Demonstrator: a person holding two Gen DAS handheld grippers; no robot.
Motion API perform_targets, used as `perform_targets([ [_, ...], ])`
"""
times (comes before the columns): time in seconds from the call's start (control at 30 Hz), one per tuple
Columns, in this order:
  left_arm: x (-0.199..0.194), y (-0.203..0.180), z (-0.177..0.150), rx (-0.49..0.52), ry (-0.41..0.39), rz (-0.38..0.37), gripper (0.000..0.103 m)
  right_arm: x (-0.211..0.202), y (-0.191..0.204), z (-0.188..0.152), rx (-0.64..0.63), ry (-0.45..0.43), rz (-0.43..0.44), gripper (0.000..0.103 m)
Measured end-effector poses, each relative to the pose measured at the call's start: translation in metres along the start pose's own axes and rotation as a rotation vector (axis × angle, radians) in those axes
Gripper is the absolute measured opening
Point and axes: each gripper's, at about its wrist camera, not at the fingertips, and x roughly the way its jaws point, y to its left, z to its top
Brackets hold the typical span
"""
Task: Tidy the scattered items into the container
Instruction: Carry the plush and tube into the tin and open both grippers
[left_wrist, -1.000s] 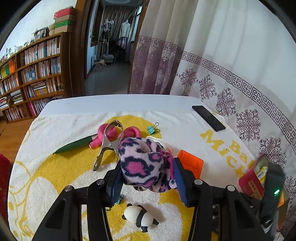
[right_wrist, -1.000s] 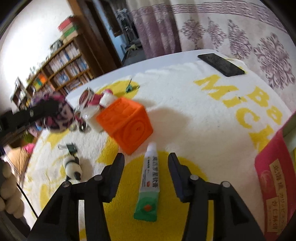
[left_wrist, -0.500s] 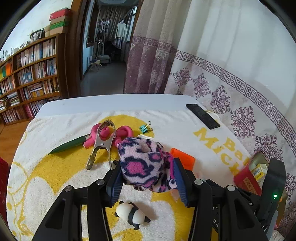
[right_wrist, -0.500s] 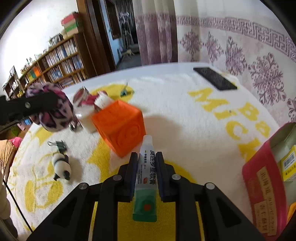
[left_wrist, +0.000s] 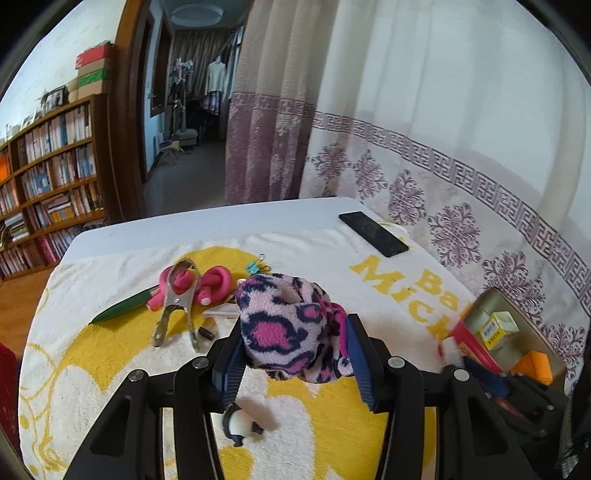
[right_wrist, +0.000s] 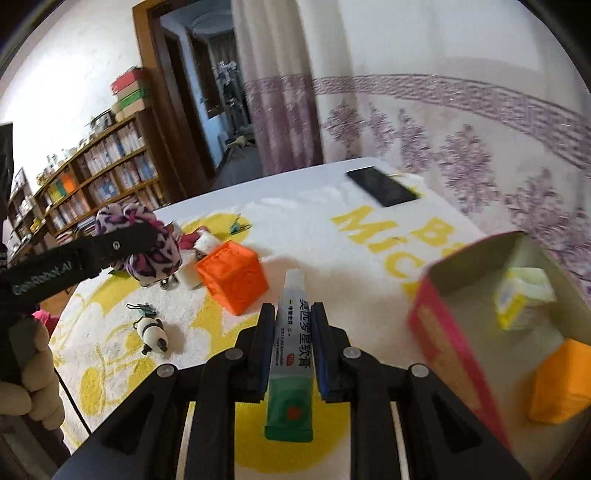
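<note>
Both loaded for the red cardboard box (right_wrist: 458, 354): right claw (right_wrist: 293, 345) clenched on the white-and-green ointment tube (right_wrist: 291, 354), left claw (left_wrist: 293, 363) grasping the pink leopard-print fleece bundle (left_wrist: 284, 328).

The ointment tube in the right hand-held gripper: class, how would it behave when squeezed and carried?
The ointment tube looks soft-walled, so it probably dents under the right hand-held gripper. It seems light. Its flat green end suggests it won't roll far.

Pink-purple leopard-print plush (left_wrist: 286, 326); orange cube (right_wrist: 232, 281); white tube, green end (right_wrist: 291, 354); yellow-white towel (left_wrist: 110, 343).
</note>
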Motion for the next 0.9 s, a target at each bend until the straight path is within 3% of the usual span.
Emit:
perform_targets([
  [0.5,-0.01,-0.065,-0.009,0.101,0.008,-0.094,0.052,-0.088,-0.092,-0.023,0.126,-0.104,-0.194,0.022],
  [0.9,-0.002,-0.14,-0.01,0.193,0.032,-0.173,0.052,-0.102,-0.127,-0.035,0.169,-0.119,-0.202,0.021],
])
